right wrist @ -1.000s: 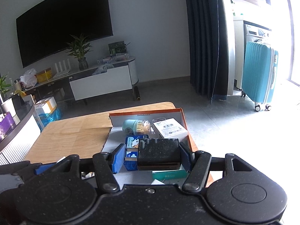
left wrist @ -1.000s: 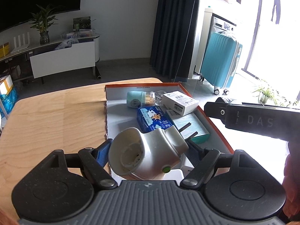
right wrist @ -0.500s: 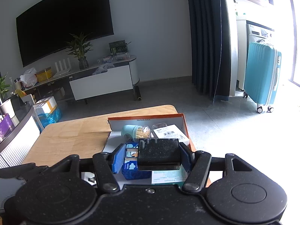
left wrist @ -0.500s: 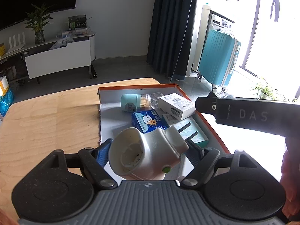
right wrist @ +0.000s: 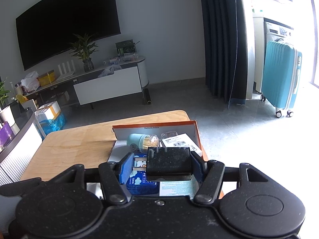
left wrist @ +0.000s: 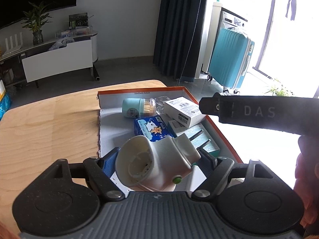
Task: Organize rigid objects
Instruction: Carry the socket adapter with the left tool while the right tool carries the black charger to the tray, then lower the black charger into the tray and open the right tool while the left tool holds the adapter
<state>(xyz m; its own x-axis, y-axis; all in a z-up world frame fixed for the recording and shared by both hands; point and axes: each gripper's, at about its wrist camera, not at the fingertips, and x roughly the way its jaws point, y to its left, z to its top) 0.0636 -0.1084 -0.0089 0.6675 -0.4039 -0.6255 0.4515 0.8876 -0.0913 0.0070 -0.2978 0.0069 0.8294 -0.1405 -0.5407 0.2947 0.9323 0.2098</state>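
A: So, compared with a moment back, we've shifted a bit: the orange-rimmed box (left wrist: 221, 131) sits closer under us in both views, and the far tongs reach further over it. Nothing has gone in or come out.

B: Meaning we're lining up for a drop, I'd judge, not done with either piece yet.

A: Right. Our left tongs (left wrist: 159, 157) are clamped on the white plug-in device (left wrist: 157, 163), one pad on each side. It's a hard plastic piece with a wide round mouth facing us, two metal pins pointing away and a small green button low on its side.

B: And it hangs over the near end of the box, not resting in it?

A: As far as we can tell, yes. Our right tongs (right wrist: 162, 164) hold the black block (right wrist: 168, 163); the pad on its right side touches it, the other we can't quite judge. It's over the box too.

B: What's in there already?

A: A mint toothpick jar (left wrist: 137, 107) lying on its side, a white carton (left wrist: 184, 110), a blue tissue pack (left wrist: 152, 128) and a teal packet (left wrist: 203, 139), all on the wooden counter (left wrist: 49, 123).
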